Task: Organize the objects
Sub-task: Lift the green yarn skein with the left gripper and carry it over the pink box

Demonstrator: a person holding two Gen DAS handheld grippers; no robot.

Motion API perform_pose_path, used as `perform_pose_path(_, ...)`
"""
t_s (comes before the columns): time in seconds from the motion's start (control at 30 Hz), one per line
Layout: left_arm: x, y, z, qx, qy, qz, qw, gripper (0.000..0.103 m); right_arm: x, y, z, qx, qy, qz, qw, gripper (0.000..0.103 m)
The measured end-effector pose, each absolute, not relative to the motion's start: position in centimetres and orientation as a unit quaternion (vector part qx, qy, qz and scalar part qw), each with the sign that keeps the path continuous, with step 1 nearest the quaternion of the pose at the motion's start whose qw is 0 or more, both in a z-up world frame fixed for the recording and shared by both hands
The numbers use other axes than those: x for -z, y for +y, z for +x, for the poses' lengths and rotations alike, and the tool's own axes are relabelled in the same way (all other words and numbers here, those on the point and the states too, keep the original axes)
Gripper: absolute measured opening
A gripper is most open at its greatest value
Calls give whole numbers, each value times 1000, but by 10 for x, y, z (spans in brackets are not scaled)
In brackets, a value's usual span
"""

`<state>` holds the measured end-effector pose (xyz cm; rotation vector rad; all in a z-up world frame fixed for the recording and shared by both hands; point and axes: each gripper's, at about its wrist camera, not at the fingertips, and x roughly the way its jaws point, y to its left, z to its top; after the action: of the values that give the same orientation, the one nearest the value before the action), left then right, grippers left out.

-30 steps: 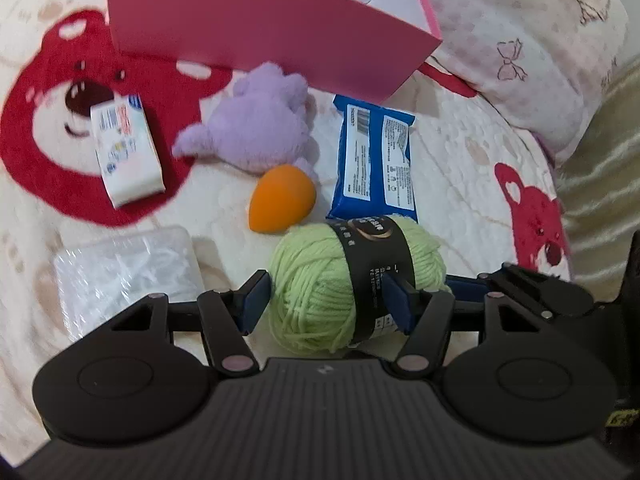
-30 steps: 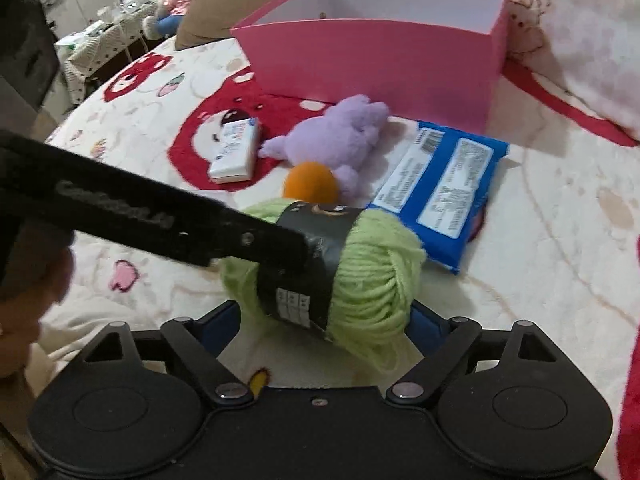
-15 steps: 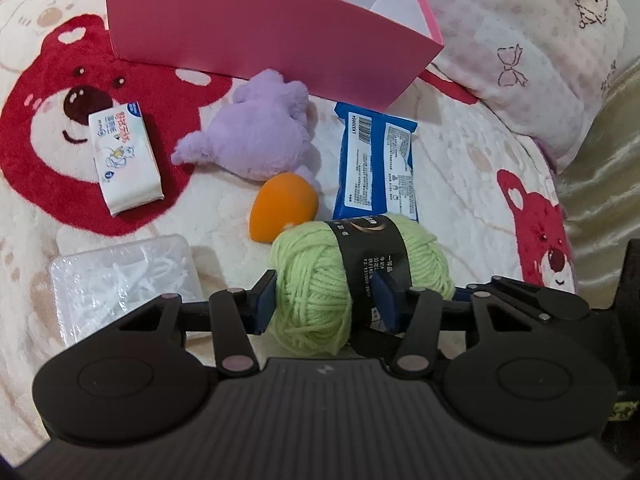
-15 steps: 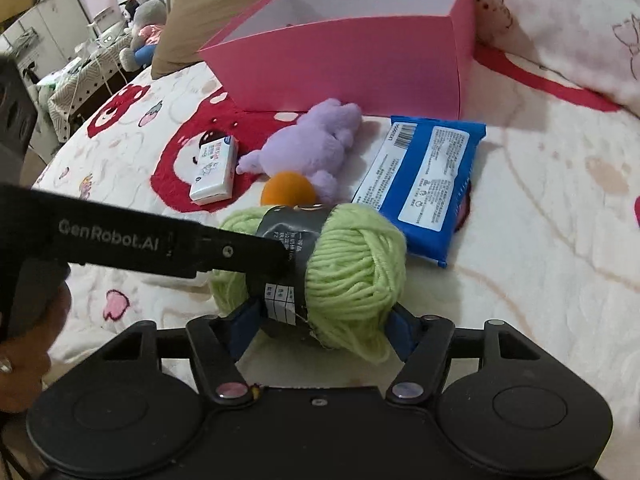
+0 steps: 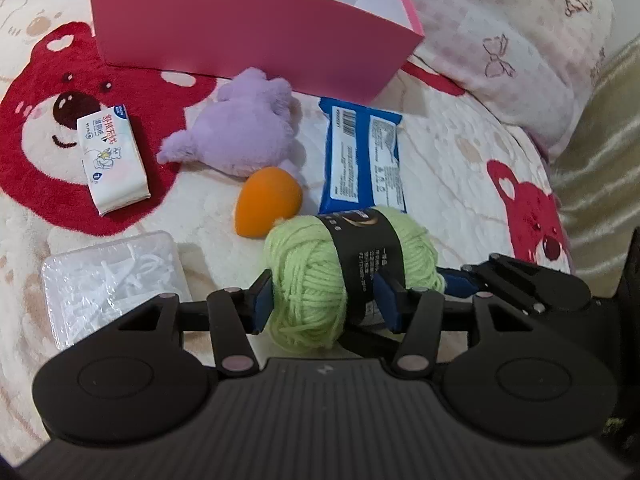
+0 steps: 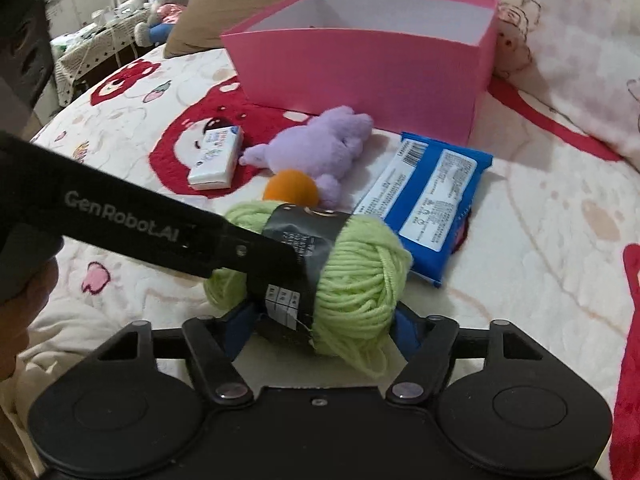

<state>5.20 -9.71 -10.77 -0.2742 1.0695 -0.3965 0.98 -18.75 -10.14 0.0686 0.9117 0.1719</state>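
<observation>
Grippers both clamped on yarn: left gripper pinching one end and band, right gripper squeezing from other side, its tips half buried under wool, contact hard to see. Yarn low over blanket, long axis crosswise, black band round middle. Compared with a second ago, pads tighter, box and pack unmoved.

The green yarn ball is partly hidden behind the left gripper's black arm in the right wrist view. The orange sponge shows only its top above the yarn. The pink box floor is out of sight, its far rim cut off at the left view's top edge. Label print on the blue packet is too small to read.
</observation>
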Motion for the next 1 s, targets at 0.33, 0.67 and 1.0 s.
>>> perform_pose_path(0.33, 102, -104, 44, 197, 501, -115, 835, 53, 119, -193, 14, -74, 469, 87, 876, 77)
perform_pose_path(0.67, 78, -89, 34, 215, 495, -127, 832, 63, 87, -171, -1, -73, 440, 47, 894, 72)
perform_pose_path(1.0, 49, -68, 35, 240, 480, -134, 833, 63, 56, -160, -6, -73, 412, 58, 906, 75)
